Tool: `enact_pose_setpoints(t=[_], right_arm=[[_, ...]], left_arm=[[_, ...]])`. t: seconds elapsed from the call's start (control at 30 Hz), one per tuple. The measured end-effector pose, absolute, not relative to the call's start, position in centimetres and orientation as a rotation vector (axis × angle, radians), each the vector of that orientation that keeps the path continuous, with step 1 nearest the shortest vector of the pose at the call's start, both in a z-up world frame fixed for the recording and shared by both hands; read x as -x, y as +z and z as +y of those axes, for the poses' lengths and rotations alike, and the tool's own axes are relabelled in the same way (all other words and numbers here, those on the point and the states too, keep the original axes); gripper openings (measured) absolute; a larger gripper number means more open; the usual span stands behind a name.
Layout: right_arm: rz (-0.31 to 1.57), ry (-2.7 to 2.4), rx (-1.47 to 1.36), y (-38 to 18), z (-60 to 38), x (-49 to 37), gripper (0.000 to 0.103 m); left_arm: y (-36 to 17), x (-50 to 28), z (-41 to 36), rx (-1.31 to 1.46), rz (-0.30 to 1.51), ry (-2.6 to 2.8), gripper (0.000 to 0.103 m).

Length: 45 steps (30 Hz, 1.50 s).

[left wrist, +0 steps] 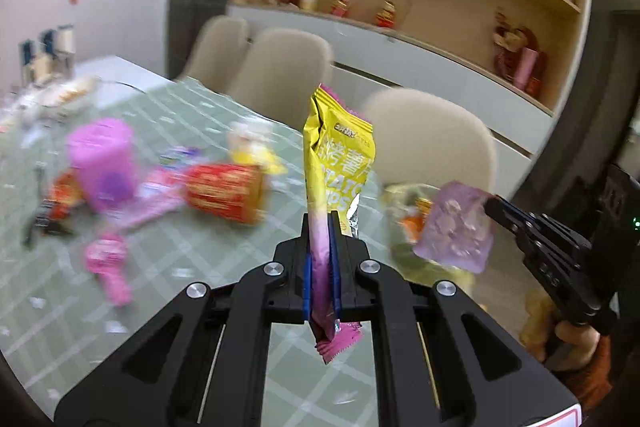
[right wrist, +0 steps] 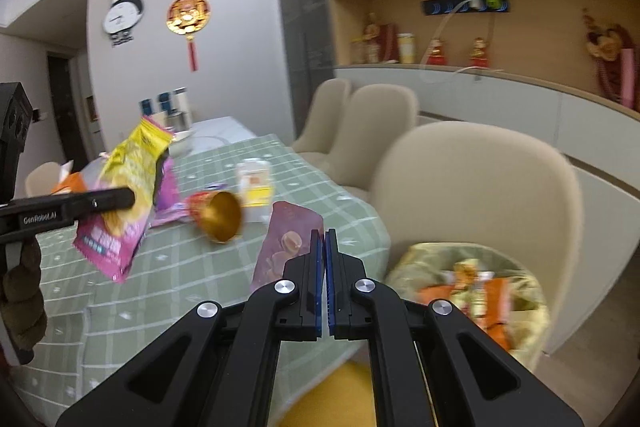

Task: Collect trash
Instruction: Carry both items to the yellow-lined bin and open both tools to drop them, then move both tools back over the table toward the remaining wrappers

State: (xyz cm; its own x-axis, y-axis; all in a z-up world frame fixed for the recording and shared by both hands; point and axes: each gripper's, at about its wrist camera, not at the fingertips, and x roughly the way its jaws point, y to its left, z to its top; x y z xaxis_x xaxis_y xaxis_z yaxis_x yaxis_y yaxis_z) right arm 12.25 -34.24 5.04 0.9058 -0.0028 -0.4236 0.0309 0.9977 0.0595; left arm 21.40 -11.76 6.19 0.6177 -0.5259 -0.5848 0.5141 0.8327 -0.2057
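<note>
left gripper (left wrist: 320, 227): clenched on chip bag (left wrist: 336, 155), upright | right gripper (right wrist: 324, 239): clenched on pink wrapper (right wrist: 284, 247) | bin (right wrist: 516, 283): beside worktop (right wrist: 160, 291), holds trash

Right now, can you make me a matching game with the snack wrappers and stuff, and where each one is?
Things:
1. yellow and purple potato chip bag
2. pale purple snack wrapper
3. red and gold paper cup
4. round yellowish trash bin

Places:
A. lying on its side on the green checked tablecloth
B. pinched in the right tool
C. beside the table, already holding wrappers
D. pinched in the left tool

Pairs: 1-D, 2-B, 3-A, 4-C
</note>
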Motion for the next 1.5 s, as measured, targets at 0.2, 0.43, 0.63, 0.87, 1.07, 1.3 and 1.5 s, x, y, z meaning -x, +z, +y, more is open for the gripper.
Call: enact_pose_setpoints(t=[0.2,0.43,0.63,0.87,1.07,1.3,1.5], right_arm=[[0.435,-0.171,-0.075,4.5,-41.0,-11.0,0.004],[0.438,-0.301,-0.143,3.5,-48.8,-10.0,0.004],[0.475,-0.326,-0.17,1.4,-52.3,-10.7,0.004],[0.481,-0.298,-0.177,0.1,-53.5,-12.0,0.004],[0.485,-0.277,-0.193,-0.8,-54.2,-13.5,0.004],[0.517,-0.219,-0.238,-2.7,-54.1,-16.0,0.004],[0.573,-0.128,-0.254,-4.6,-52.1,-19.2,0.004]], left_arm=[[3.7,-23.0,-19.3,0.024,0.762,-0.751,0.007],[0.8,-25.3,-28.2,-0.012,0.851,-0.856,0.007],[-3.0,-27.9,-35.3,-0.063,0.951,-0.871,0.007],[-6.4,-30.1,-39.7,-0.098,1.014,-0.87,0.007],[-6.8,-30.6,-40.3,-0.091,1.047,-0.86,0.034],[-3.8,-29.9,-37.0,-0.082,0.948,-0.811,0.041],[-2.6,-29.3,-33.6,-0.075,0.917,-0.763,0.042]])
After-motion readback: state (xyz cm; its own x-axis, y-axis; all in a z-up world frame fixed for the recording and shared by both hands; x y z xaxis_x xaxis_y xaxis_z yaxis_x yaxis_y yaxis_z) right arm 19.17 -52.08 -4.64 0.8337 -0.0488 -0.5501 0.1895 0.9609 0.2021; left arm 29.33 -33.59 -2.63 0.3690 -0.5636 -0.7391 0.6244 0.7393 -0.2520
